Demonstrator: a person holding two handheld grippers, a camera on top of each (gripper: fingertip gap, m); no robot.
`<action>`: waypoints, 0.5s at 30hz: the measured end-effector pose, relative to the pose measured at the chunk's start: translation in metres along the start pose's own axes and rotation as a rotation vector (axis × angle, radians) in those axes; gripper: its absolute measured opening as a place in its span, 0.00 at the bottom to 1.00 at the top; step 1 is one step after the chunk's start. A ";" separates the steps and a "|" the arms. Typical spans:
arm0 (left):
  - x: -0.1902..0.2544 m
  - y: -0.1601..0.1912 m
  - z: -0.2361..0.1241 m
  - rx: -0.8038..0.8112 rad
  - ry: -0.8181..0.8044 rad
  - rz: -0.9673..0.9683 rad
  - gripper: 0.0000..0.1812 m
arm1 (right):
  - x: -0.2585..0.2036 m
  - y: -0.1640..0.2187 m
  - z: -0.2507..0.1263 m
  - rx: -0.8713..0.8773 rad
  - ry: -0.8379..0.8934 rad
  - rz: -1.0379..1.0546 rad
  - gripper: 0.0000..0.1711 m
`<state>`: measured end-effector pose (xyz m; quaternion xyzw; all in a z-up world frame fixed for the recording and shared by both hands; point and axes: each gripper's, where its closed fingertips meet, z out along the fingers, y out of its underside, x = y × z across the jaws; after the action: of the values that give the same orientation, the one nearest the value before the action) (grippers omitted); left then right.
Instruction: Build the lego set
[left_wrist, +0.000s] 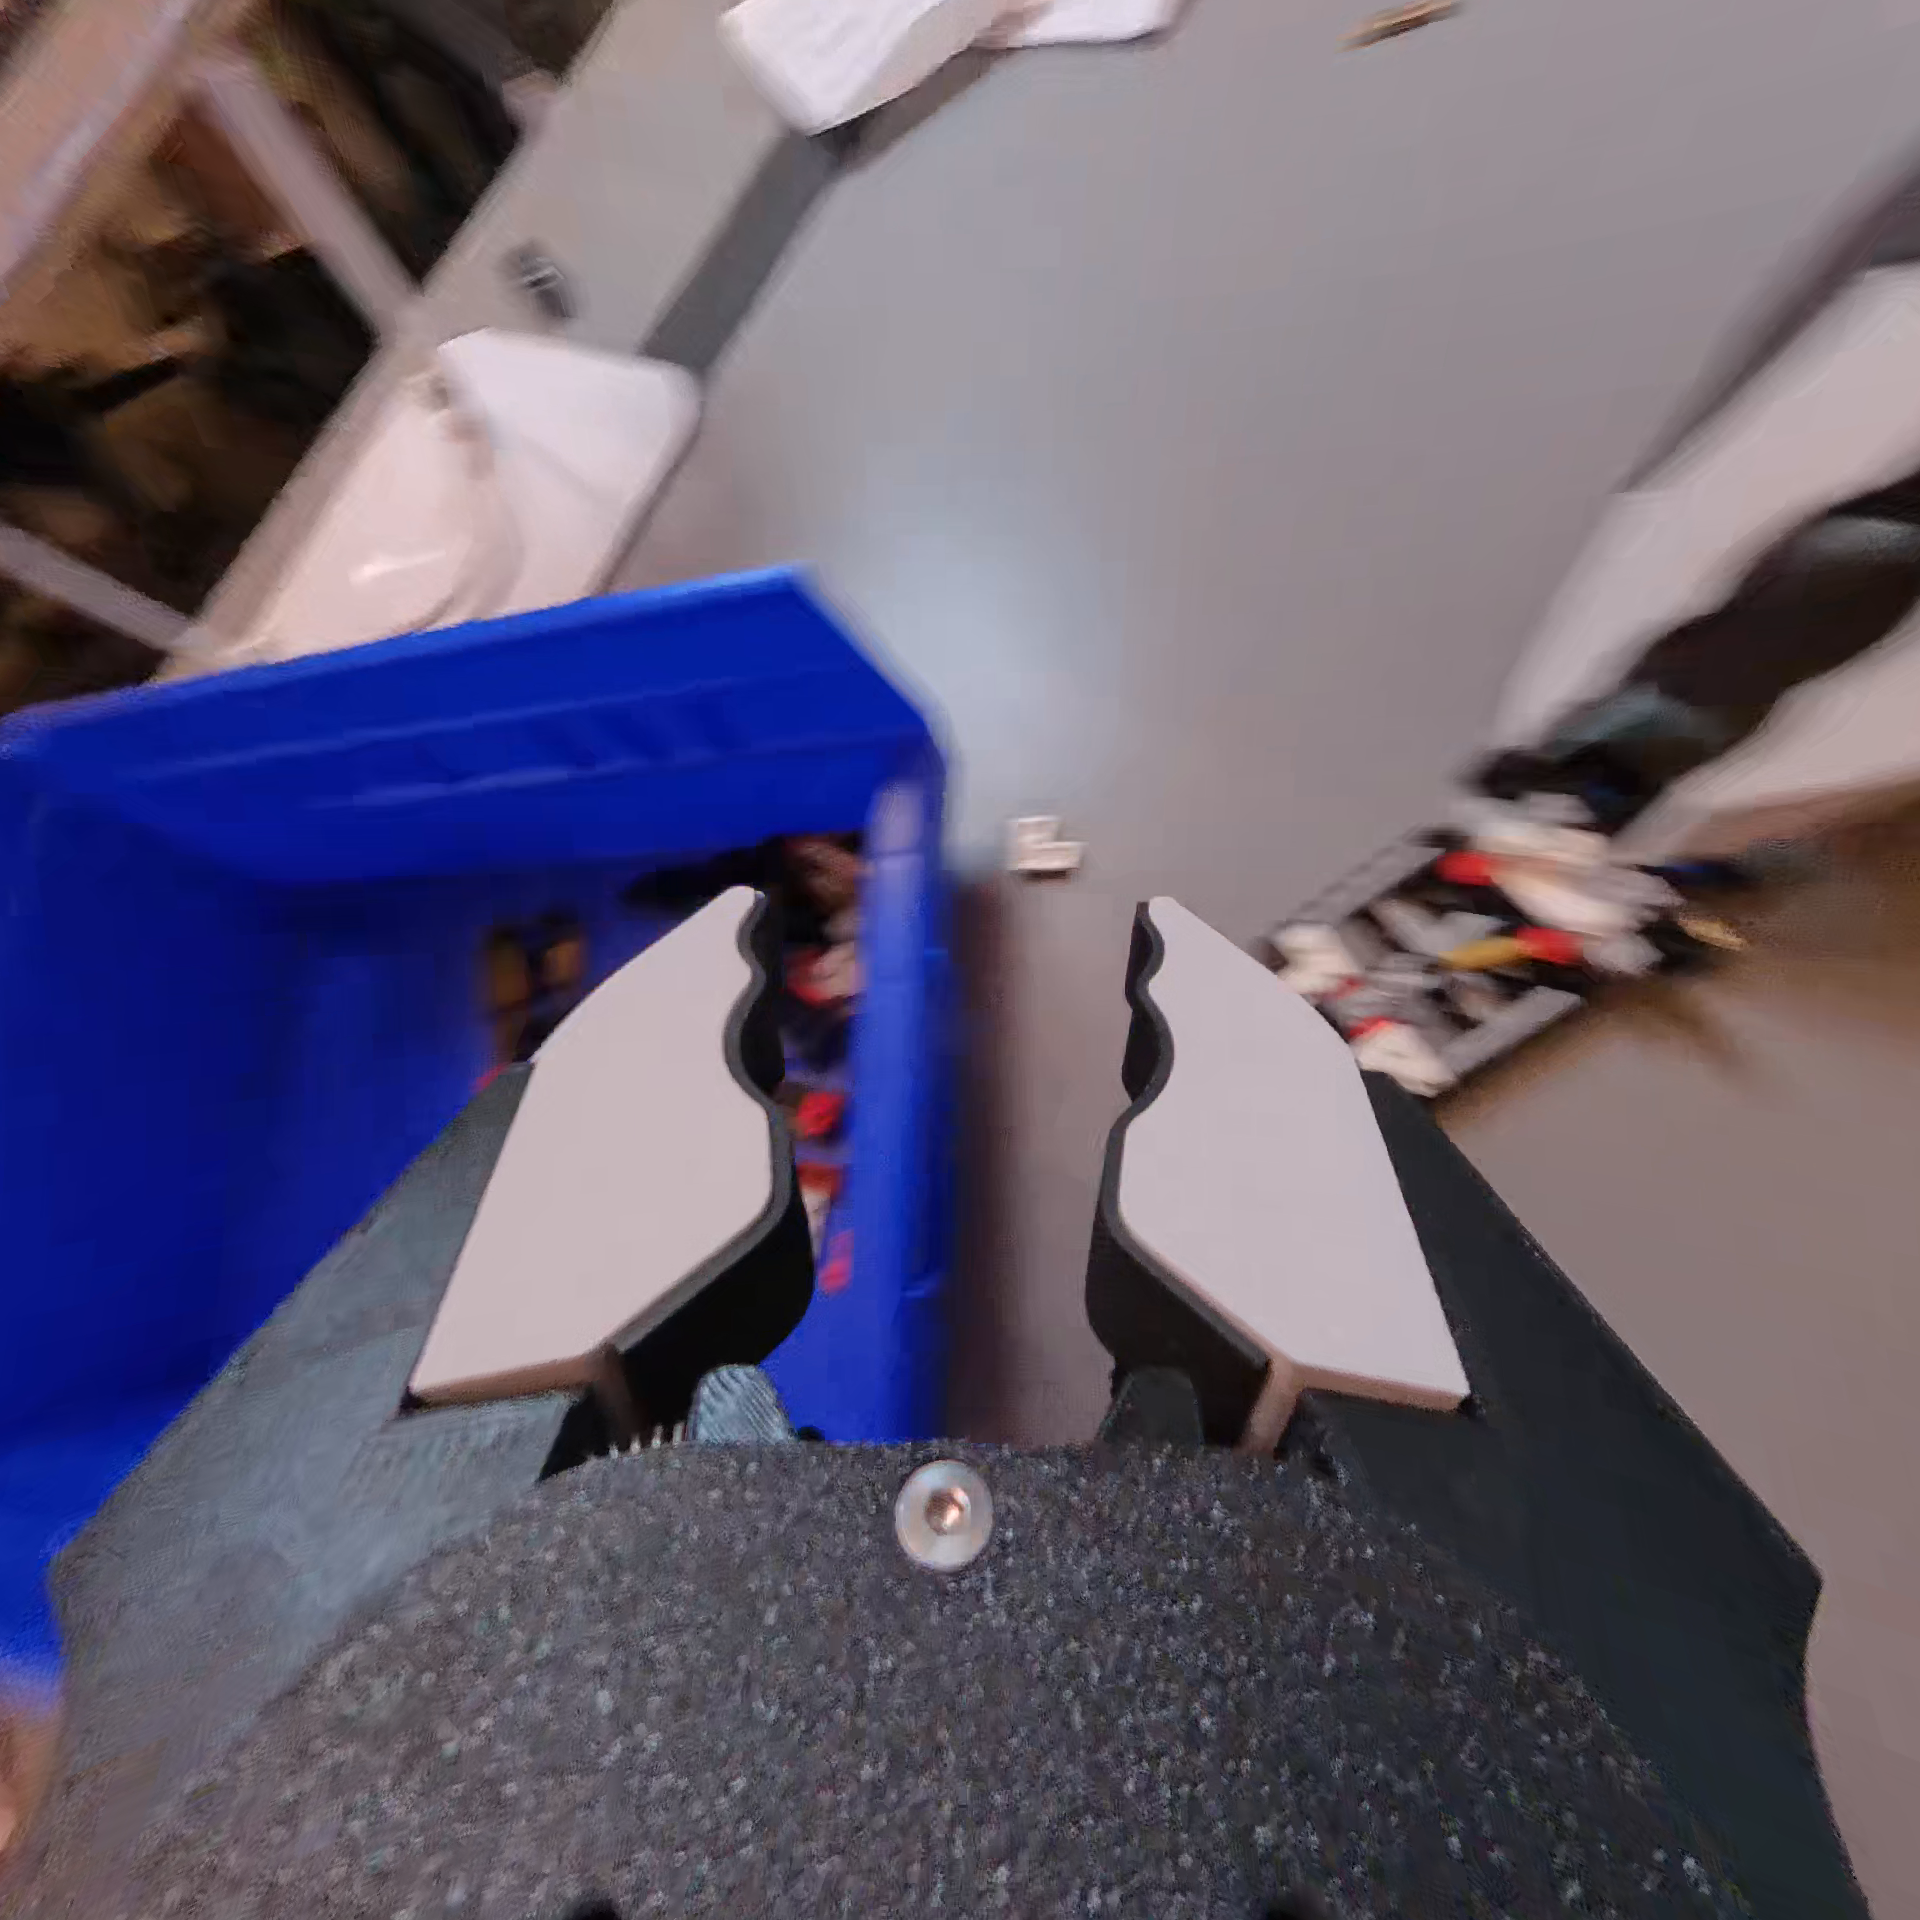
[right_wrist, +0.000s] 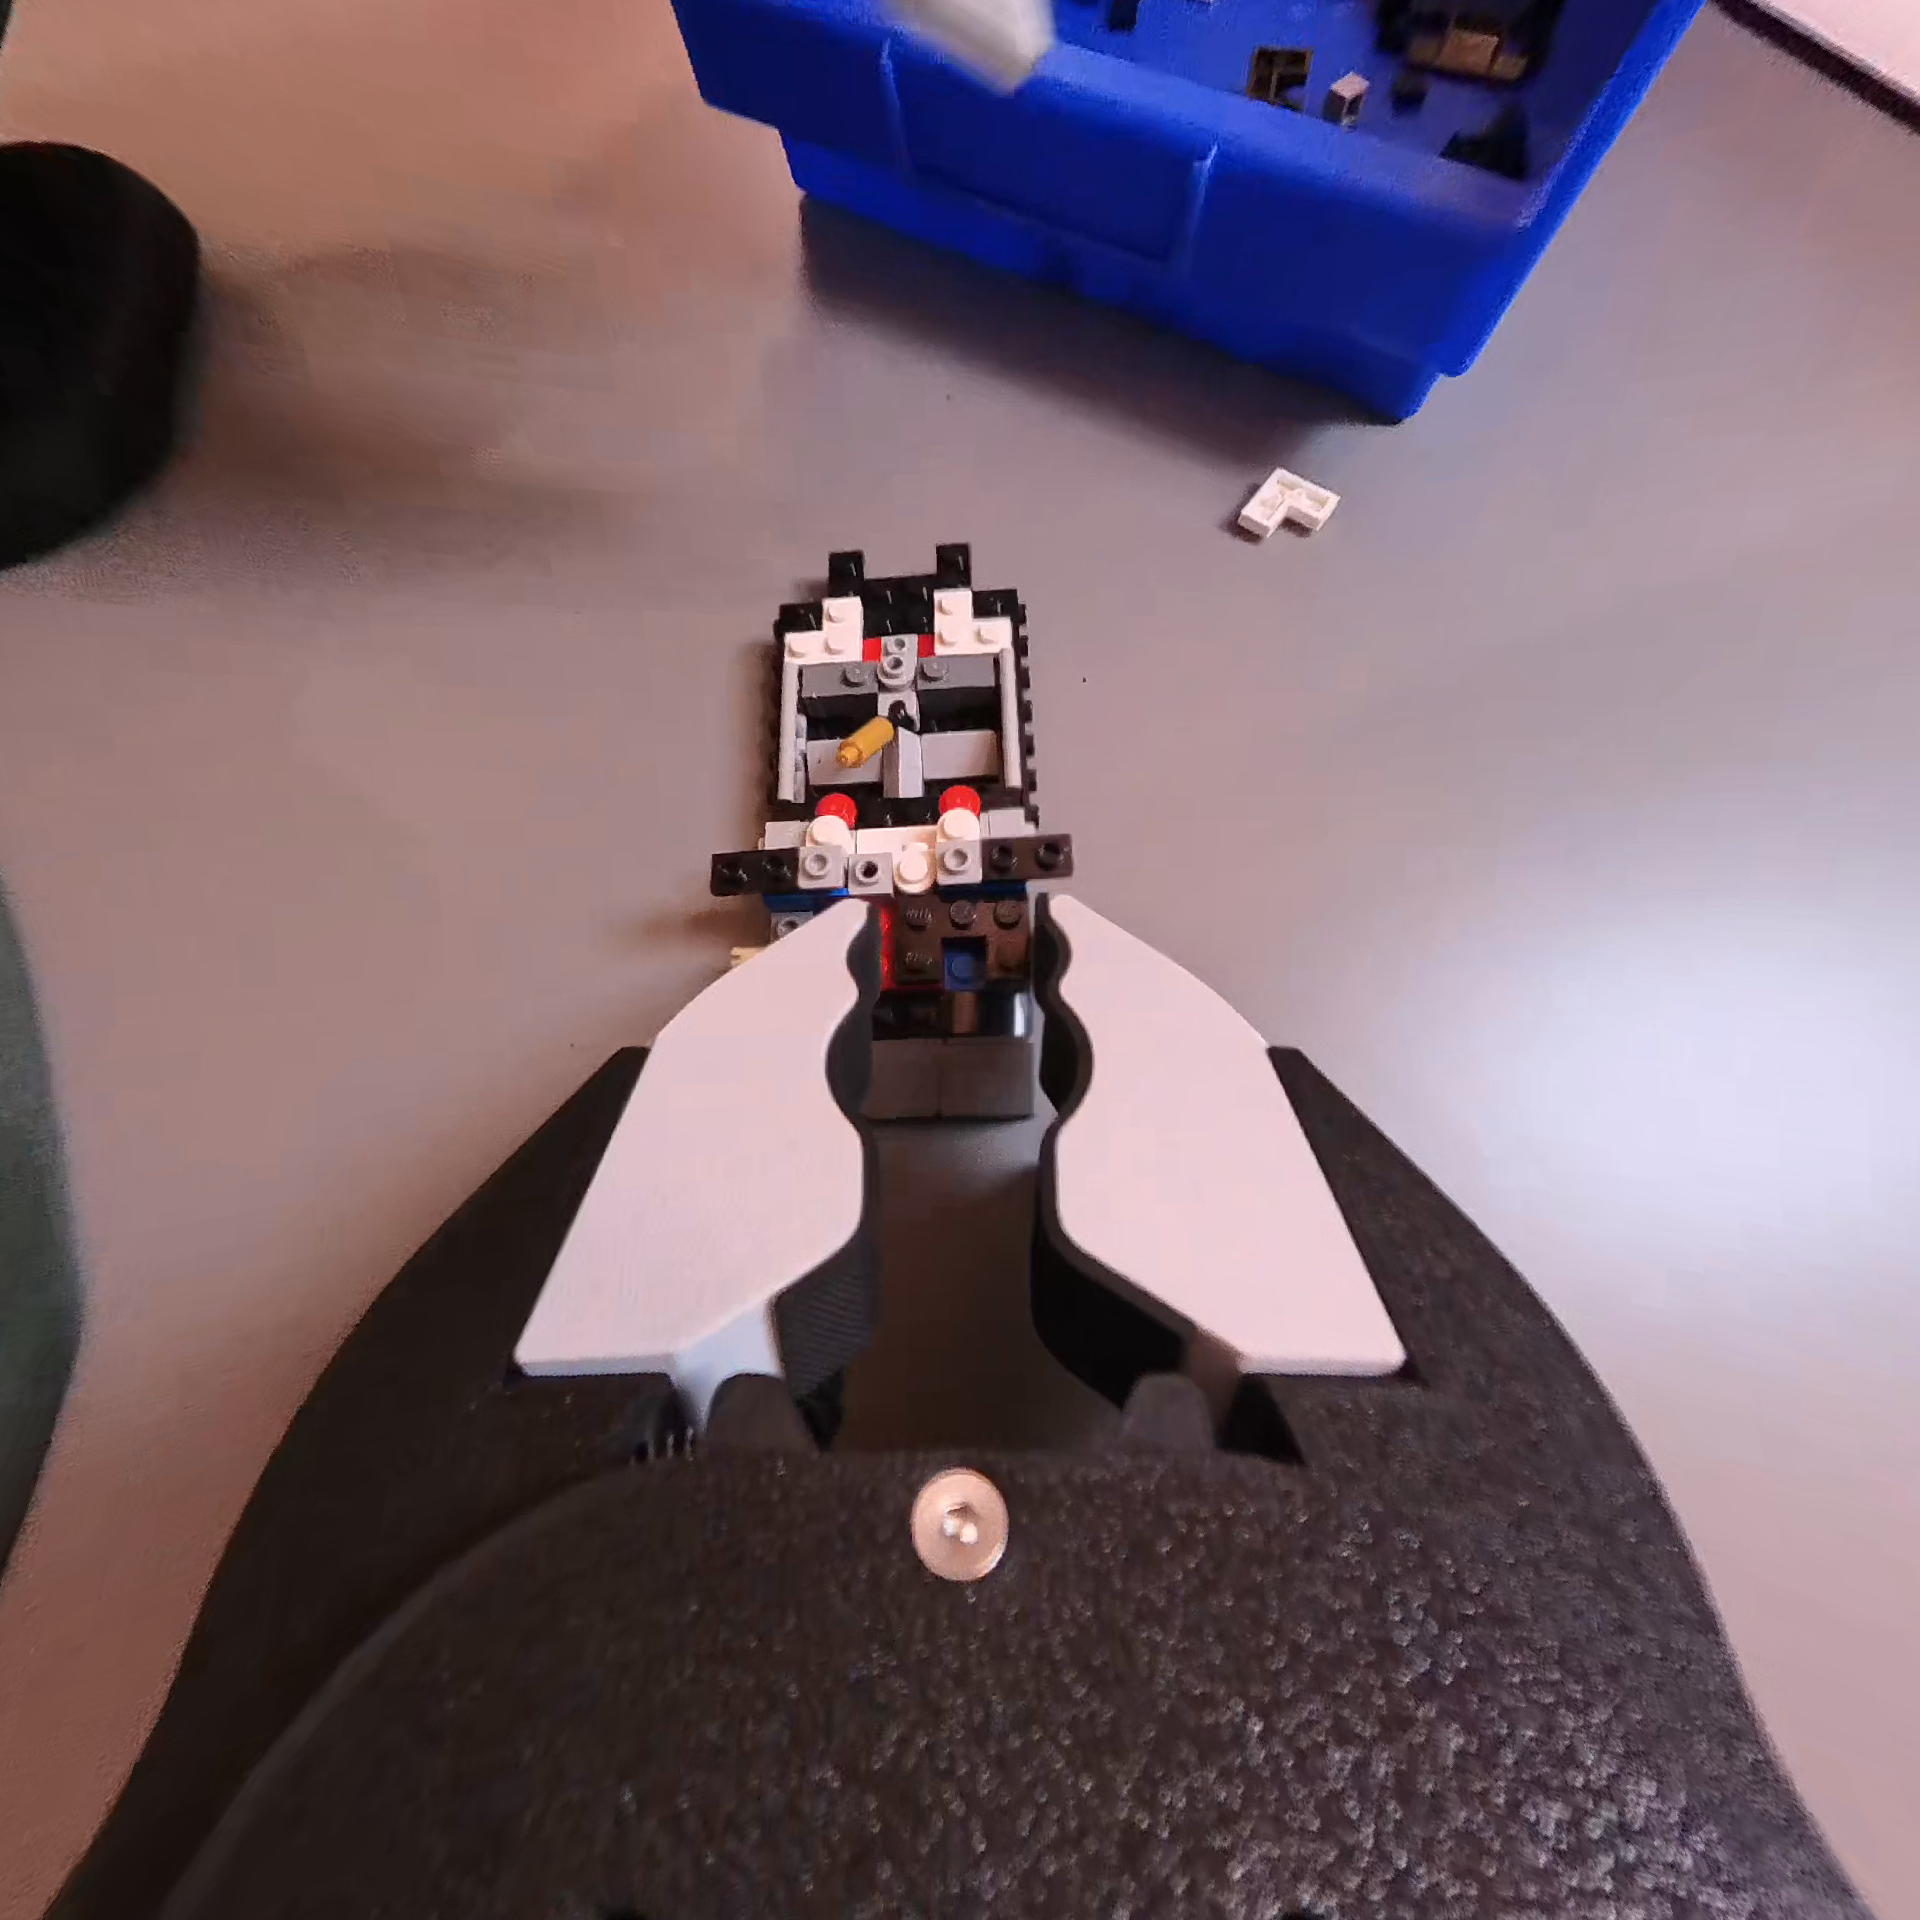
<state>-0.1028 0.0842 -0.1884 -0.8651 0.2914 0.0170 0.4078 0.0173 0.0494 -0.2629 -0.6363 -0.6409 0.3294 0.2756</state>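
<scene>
A small brick model (right_wrist: 904, 748) in black, white, grey and red lies on the grey table (right_wrist: 1455, 935). My right gripper (right_wrist: 951, 920) is shut on the model's near end, one finger on each side of it. My left gripper (left_wrist: 951, 909) is open and empty, held above the table beside the right wall of a blue bin (left_wrist: 416, 748) with loose bricks inside. The view is blurred. The model also shows in the left wrist view (left_wrist: 1455, 956), off to the right. A small white L-shaped brick (left_wrist: 1044, 844) lies just ahead of the left fingertips.
The blue bin (right_wrist: 1195, 187) stands beyond the model, with the white brick (right_wrist: 1288, 502) on the table between them. A black round object (right_wrist: 83, 343) sits at the left. White boxes (left_wrist: 499, 488) and paper (left_wrist: 883, 52) lie beyond the bin.
</scene>
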 end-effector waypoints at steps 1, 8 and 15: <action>0.022 -0.004 -0.002 0.032 0.110 0.020 0.34 | 0.000 0.000 0.000 -0.009 0.001 0.008 0.16; 0.127 0.031 0.029 -0.073 0.476 0.330 0.42 | 0.000 0.001 0.000 -0.089 -0.025 0.007 0.14; 0.149 0.039 0.041 -0.168 0.638 0.379 0.40 | -0.020 0.002 0.002 -0.145 -0.170 -0.060 0.14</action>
<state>0.0097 0.0209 -0.2824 -0.7882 0.5560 -0.1543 0.2139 0.0172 0.0291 -0.2643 -0.6046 -0.7029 0.3267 0.1834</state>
